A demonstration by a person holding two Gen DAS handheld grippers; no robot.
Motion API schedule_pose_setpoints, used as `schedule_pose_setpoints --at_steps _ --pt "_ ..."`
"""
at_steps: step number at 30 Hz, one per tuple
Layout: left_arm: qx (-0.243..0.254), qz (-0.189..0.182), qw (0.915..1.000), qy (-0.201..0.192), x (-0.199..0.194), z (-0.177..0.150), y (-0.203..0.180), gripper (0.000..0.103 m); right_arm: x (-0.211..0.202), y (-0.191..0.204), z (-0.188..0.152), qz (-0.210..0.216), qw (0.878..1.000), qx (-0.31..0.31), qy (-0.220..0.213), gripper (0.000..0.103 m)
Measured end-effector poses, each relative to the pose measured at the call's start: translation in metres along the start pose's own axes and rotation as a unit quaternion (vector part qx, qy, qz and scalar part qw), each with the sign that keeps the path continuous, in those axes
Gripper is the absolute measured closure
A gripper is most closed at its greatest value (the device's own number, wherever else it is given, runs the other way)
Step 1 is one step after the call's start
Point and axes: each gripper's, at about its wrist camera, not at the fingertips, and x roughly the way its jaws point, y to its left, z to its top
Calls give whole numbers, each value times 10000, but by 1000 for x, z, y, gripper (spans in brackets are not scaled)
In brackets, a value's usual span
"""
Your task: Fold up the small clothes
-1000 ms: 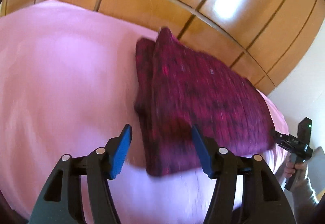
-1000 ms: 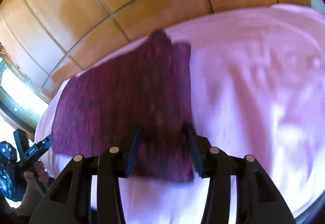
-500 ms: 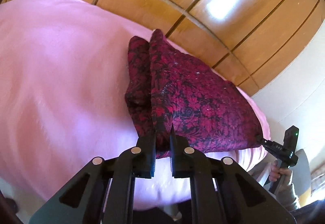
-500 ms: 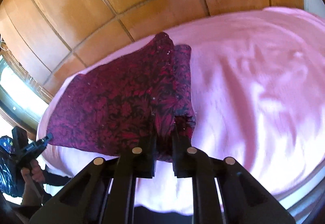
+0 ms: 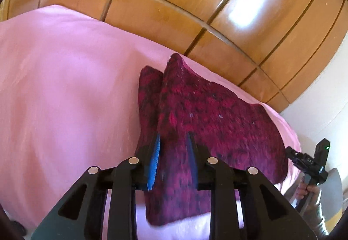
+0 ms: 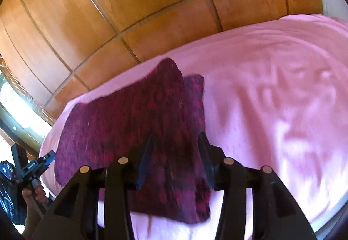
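A dark red patterned garment [image 5: 208,118] lies folded on the pink bed sheet [image 5: 65,87]; it also shows in the right wrist view [image 6: 134,122]. My left gripper [image 5: 173,144] is open, its jaws apart over the garment's near left corner, cloth lying between them. My right gripper [image 6: 175,142] is open over the near right corner, cloth between its jaws too. The other gripper shows at the right edge of the left wrist view [image 5: 308,164] and at the left edge of the right wrist view [image 6: 30,168].
A wooden panelled wall [image 5: 195,0] rises behind the bed. The pink sheet [image 6: 271,98] spreads wide to the right of the garment. A bright window [image 6: 15,107] is at far left of the right wrist view.
Both grippers were shut on the garment's near corners half a second ago and have opened. The garment's near edge has dropped back onto the sheet.
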Motion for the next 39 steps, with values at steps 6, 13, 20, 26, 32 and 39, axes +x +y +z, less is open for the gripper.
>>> schedule_pose_setpoints --at_steps 6,13,20,26,32,39 --pt "-67 -62 9997 205 31 26 2 81 42 9 25 -150 9997 8 172 82" --pt "166 316 9993 -94 37 34 -2 93 54 25 42 -663 9971 -368 -109 90" --pt "383 1014 9941 -73 51 26 -9 88 81 16 26 -988 9943 -388 60 85" --pt "1019 1178 9845 -809 9 27 -57 74 40 32 31 -1024 9921 -444 -566 62" --pt "1455 1006 9821 -655 36 28 -95 62 50 110 16 -369 9886 -1423 -334 47" --pt "1004 1425 9846 -116 94 25 -52 62 120 107 1 -588 9850 -1595 312 44"
